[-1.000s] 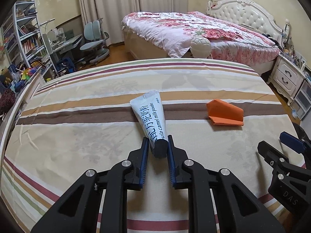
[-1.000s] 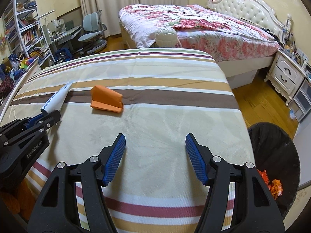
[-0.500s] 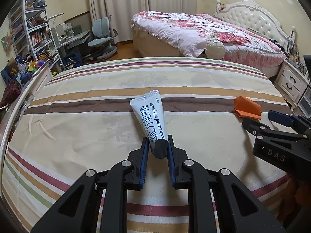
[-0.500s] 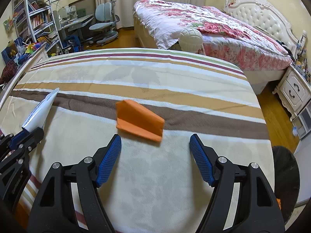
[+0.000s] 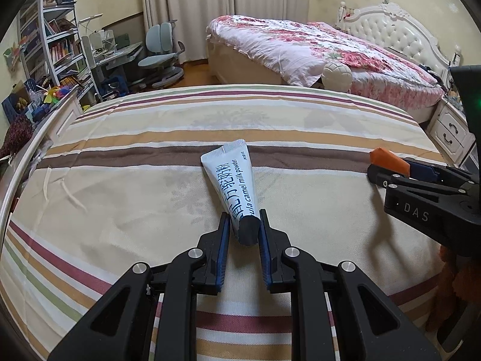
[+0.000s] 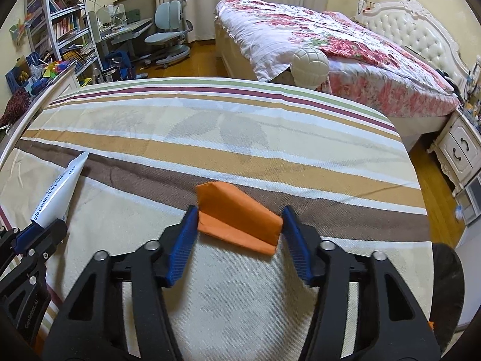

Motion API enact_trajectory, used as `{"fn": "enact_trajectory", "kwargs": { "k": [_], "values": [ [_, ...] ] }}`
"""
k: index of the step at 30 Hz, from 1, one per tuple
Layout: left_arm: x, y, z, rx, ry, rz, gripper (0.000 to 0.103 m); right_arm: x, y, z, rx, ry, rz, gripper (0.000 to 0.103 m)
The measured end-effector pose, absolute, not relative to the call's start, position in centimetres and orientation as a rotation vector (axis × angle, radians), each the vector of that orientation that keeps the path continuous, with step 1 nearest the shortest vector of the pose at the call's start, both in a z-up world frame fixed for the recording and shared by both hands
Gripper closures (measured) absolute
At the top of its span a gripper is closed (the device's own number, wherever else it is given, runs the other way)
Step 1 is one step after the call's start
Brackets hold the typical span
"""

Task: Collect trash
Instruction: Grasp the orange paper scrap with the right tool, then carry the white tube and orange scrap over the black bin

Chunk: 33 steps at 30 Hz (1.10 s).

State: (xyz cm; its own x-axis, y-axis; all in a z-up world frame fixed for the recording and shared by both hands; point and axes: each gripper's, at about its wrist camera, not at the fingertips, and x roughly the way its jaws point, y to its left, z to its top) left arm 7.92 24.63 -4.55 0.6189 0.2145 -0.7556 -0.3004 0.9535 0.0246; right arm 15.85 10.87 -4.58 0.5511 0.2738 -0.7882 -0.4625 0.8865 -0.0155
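From the left wrist view, the left gripper (image 5: 244, 225) is clenched on the dark cap end of a white sachet tube (image 5: 233, 177) printed "camel milk powder"; the tube slants away from the pads over the striped bedsheet (image 5: 135, 180), its crimped end reaching the brown stripe near the middle of the bed. Toward the bed's right edge, the right gripper (image 5: 390, 168) enters side-on with a folded orange paper (image 5: 387, 158) at its tips. Past the far edge stand a second bed with a floral quilt (image 5: 300, 45), a desk chair (image 5: 160, 51) and bookshelves (image 5: 57, 48). From the right wrist view, the right gripper (image 6: 239, 225) is closing with the orange paper (image 6: 237, 216) lying between its blue pads; both pads appear to meet the paper's ends, on the brown stripe toward the right edge. At lower left the left gripper (image 6: 39, 231) holds the tube (image 6: 60, 189) above the sheet. A black bin (image 6: 445, 285) sits off the bed's near right corner.
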Motion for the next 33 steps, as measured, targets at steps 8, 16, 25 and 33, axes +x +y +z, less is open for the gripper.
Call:
{"fn": "enact_trajectory", "kwargs": {
  "k": [8,16,25,33],
  "values": [
    [7.5,24.2,-4.4,-0.112,0.848,0.287,0.084,14.5,9.6,-4.4,-0.192,0.886,0.438,0.053],
    [6.5,23.1,-4.2,-0.114,0.843,0.262,0.083,12.0,7.5,-4.1,-0.165,0.869,0.429,0.053],
    [5.3,21.2,-4.0,-0.103,0.838,0.221,0.084,9.5,4.3,-4.0,-0.133,0.858,0.397,0.053],
    [4.3,18.5,-3.6,-0.082,0.824,0.17,0.084,7.5,0.8,-3.8,-0.094,0.845,0.347,0.053]
  ]
}}
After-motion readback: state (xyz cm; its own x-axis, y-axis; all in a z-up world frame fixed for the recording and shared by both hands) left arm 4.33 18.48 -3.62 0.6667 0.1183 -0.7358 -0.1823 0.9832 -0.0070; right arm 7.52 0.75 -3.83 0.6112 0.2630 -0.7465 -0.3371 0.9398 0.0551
